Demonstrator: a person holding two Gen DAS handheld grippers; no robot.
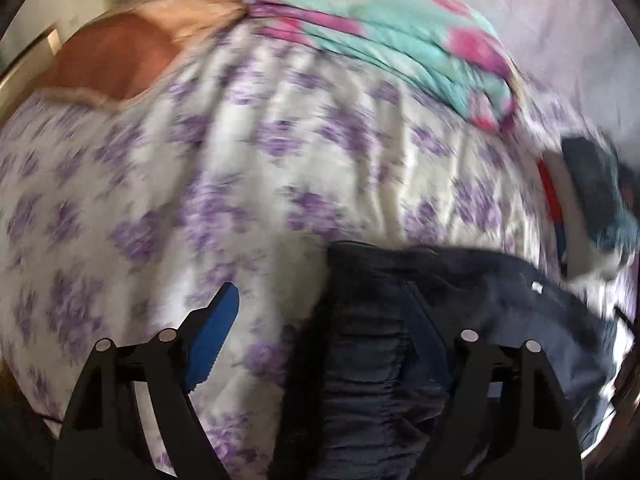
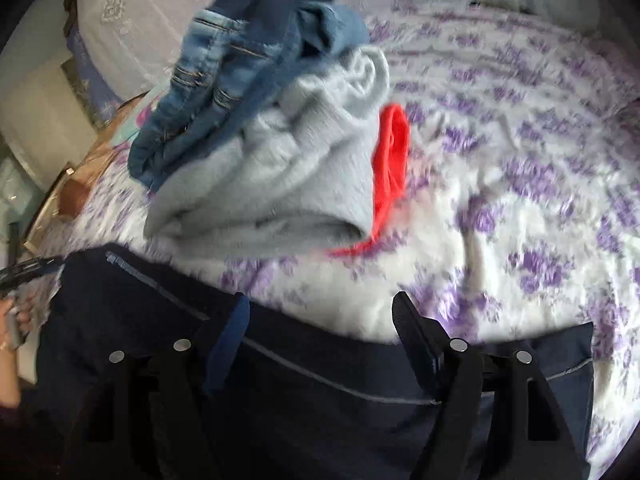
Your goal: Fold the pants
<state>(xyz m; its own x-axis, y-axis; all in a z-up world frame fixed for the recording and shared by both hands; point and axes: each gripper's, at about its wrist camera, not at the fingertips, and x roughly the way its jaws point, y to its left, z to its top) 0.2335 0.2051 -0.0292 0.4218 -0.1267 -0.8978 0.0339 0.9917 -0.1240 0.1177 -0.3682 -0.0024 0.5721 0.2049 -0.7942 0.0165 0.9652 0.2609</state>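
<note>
Tongs: left (image 1: 320, 320), right (image 2: 320, 320) spread, angled down | pants (image 2: 320, 400) beneath

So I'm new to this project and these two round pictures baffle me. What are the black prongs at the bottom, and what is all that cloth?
Each picture comes from a wide-angle camera on a hand-held claw, looking along its two prongs. No robot: a person holds one claw in each hand. The left claw and right claw both stand open, gripping nothing, over dark navy pants lying on a bed with a purple-flowered sheet. Behind the pants is a pile of clothes: jeans, something pale grey, something red. The left view also shows a folded teal-and-pink blanket.
</note>
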